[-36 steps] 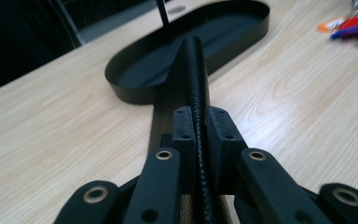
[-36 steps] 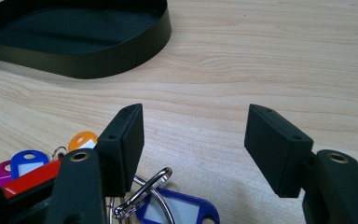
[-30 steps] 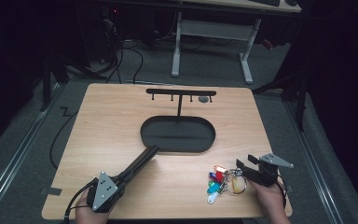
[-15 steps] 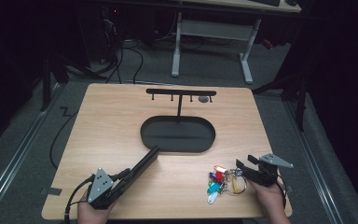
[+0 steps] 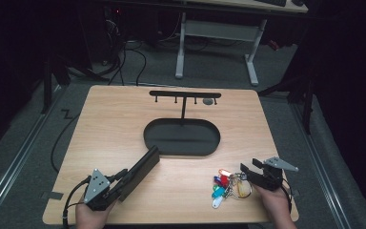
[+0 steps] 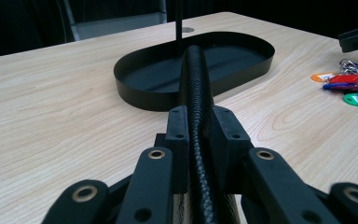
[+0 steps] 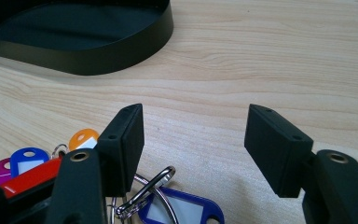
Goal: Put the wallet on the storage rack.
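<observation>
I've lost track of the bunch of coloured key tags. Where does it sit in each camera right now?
High view: the key tag bunch lies low and right on the table, just left of the open right gripper.
Left gripper view: at the right edge, past the black wallet clamped in the jaws.
Right gripper view: bottom left, beneath the spread jaws.
Shared landmark: the black oval tray.

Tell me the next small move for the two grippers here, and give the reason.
Probably carry the left gripper forward so the black wallet clears the tray's rim. Its jaws are clamped on the wallet, whose far end sits just at the near rim of the oval tray. The right gripper is open over the key bunch, holding nothing, so it can wait.
</observation>
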Available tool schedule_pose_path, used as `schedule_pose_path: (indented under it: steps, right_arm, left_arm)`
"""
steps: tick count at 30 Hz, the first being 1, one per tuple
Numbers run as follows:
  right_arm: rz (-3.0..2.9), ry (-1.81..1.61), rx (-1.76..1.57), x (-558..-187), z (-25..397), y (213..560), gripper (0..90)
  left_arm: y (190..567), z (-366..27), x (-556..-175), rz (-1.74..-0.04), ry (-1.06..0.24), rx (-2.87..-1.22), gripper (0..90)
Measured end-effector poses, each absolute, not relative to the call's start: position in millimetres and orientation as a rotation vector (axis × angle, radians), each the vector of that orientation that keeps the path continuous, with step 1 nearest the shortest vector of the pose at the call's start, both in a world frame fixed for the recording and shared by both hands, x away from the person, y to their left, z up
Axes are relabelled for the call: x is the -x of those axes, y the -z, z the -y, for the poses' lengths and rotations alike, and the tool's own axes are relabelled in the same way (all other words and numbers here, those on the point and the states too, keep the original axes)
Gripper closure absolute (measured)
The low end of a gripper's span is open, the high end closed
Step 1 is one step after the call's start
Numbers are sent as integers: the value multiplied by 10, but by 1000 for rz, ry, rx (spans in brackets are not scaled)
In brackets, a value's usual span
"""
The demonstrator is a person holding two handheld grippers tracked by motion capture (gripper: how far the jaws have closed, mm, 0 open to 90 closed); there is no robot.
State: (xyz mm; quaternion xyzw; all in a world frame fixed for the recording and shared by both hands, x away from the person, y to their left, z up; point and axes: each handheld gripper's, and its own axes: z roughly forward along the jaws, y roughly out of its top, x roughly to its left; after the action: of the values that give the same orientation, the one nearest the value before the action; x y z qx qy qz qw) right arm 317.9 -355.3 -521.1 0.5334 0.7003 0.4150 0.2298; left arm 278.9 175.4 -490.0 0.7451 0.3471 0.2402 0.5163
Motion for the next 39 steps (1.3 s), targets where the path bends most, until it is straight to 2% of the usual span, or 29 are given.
schedule_pose_path:
  steps: [9, 13, 23, 27, 33, 36, 39]
  right_arm:
    - [-1938, -1140, -1464, -3183, 3542, 5216, 378]
    - [-1942, -1139, -1460, -3188, 3543, 5218, 378]
    - [-1949, -1138, -1461, -3190, 3539, 5220, 377]
    - [-1950, -1132, -1463, -3192, 3533, 5224, 378]
    - [-1940, -1136, -1454, -3180, 3535, 5197, 377]
    - [-1934, -1146, -1455, -3173, 3551, 5189, 376]
    - [-1929, -1177, -1455, -3177, 3591, 5185, 377]
  left_arm:
    - [4890, -1792, -2799, -839, -602, -1796, 751]
    - [4897, -1773, -2790, -830, -615, -1825, 690]
    - [4891, -1700, -2789, -803, -644, -1901, 606]
    - [4874, -1692, -2813, -795, -670, -1979, 588]
    - [4815, -1674, -2858, -806, -628, -2076, 581]
    - [4776, -1652, -2889, -821, -617, -2104, 554]
    - [4720, -1569, -2967, -847, -622, -2217, 515]
